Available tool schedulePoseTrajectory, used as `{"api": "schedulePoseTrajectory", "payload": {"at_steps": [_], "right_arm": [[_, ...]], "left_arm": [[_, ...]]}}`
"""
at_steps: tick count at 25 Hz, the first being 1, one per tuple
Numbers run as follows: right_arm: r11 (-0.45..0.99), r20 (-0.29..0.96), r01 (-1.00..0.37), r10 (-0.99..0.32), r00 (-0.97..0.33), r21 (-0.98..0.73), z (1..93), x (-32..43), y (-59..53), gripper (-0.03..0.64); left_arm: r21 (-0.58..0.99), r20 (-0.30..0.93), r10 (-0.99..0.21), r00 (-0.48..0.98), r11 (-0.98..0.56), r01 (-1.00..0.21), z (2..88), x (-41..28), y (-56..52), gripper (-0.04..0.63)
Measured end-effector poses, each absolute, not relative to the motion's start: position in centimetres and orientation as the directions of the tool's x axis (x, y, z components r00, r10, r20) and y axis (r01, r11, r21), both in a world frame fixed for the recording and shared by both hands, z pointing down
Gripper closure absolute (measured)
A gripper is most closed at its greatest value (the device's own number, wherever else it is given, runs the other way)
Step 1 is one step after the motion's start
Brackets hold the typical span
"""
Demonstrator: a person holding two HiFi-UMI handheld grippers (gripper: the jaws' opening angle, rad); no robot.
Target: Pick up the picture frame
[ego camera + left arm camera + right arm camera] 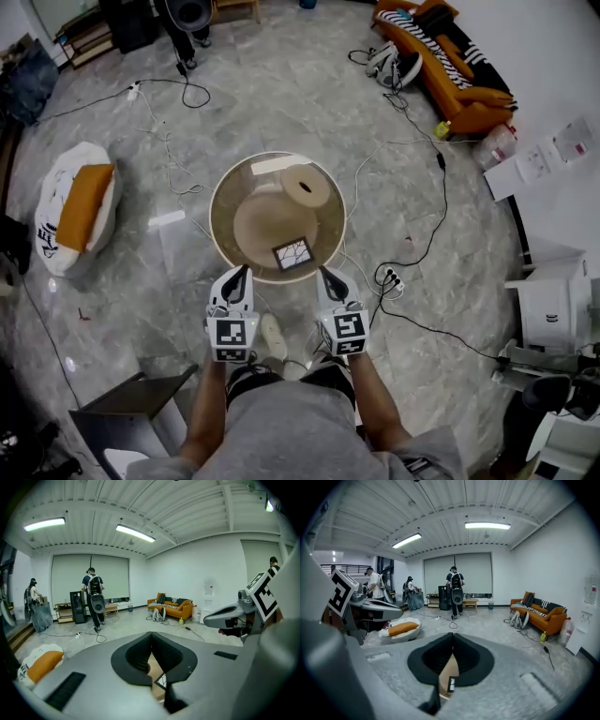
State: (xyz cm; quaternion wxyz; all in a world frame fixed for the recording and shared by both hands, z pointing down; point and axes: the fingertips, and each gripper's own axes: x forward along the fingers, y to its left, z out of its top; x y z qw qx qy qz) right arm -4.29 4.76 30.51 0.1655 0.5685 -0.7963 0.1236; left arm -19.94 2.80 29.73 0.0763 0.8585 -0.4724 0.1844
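Observation:
A small dark-edged picture frame (292, 254) with a white branching pattern lies on the near side of a round glass table (217, 202). My left gripper (245, 270) hovers at the table's near rim, just left of the frame, jaws shut and empty. Just right of the frame, my right gripper (322, 272) is at the rim too, also shut on nothing. In the left gripper view a corner of the frame (161, 680) peeks below the closed jaws (151, 633). The right gripper view shows the frame (451, 685) edge-on under its closed jaws (453, 647).
A tan roll (306, 187) stands on the table's far side. Cables and a power strip (391, 278) trail over the marble floor to the right. A white beanbag with an orange cushion (75, 206) lies left, an orange sofa (450, 66) far right, a dark box (131, 403) near left.

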Motion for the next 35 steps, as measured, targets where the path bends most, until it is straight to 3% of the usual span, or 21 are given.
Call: {"api": "schedulePoseTrajectory", "payload": {"at_steps": [19,35], "right_arm": [[0.324,0.542,-0.938,-0.77,-0.338,-0.125,48.9,1.5,0.5,0.618],[0.34,0.609,-0.92,-0.692,-0.387,-0.198,64.0,4.1,-2.8,0.618]], "left_arm": [[0.02,0.592,-0.681,0.431,-0.522,-0.852,49.8,-13.4,-1.3,0.577],[0.066,0.667,-0.633,0.392,-0.474,-0.878,64.5,-10.3,-4.1,0.577]]}}
